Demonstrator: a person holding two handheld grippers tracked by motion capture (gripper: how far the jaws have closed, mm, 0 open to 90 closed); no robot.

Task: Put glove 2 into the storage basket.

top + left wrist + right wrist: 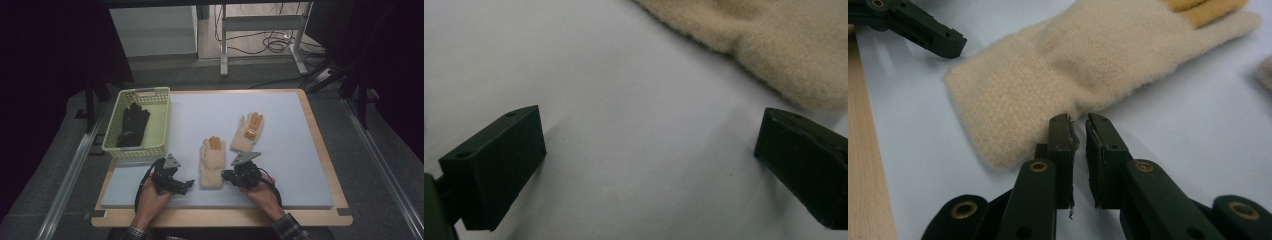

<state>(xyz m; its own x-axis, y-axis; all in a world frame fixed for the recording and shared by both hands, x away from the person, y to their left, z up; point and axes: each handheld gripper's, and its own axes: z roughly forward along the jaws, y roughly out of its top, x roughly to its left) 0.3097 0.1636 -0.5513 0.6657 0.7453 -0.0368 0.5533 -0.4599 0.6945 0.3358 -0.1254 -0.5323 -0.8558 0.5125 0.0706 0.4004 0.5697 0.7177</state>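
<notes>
Near glove [211, 162], cream w/ orange fingertips, lay flat on the grey mat [280, 175], cuff toward the mat's front edge, roughly mid-width. Left gripper [187, 185] sat just beside the cuff's left edge, jaws spread wide, nothing between them; in the left gripper view only bare mat lay in the gap, glove fabric [774, 45] beyond the far jaw, apart from it. Right gripper [226, 175] was at the cuff's right edge, jaws nearly pressed together w/ a thin slit; in the right gripper view the tips [1078, 125] were against the cuff's edge [1013, 100], but whether any fabric was pinched could not be told.

Second glove [247, 131], same make, lay further back and right, apart from the first. Open mat on the right side and toward the back edge. Yellow-green basket [162, 125] stood at the mat's left edge near the back-left corner, black glove [132, 125] inside.

Mat rested on a wooden board [320, 150], its rim exposed at front and right. Dim room; floor cables [270, 42] and a metal frame [224, 45] beyond the back edge.
</notes>
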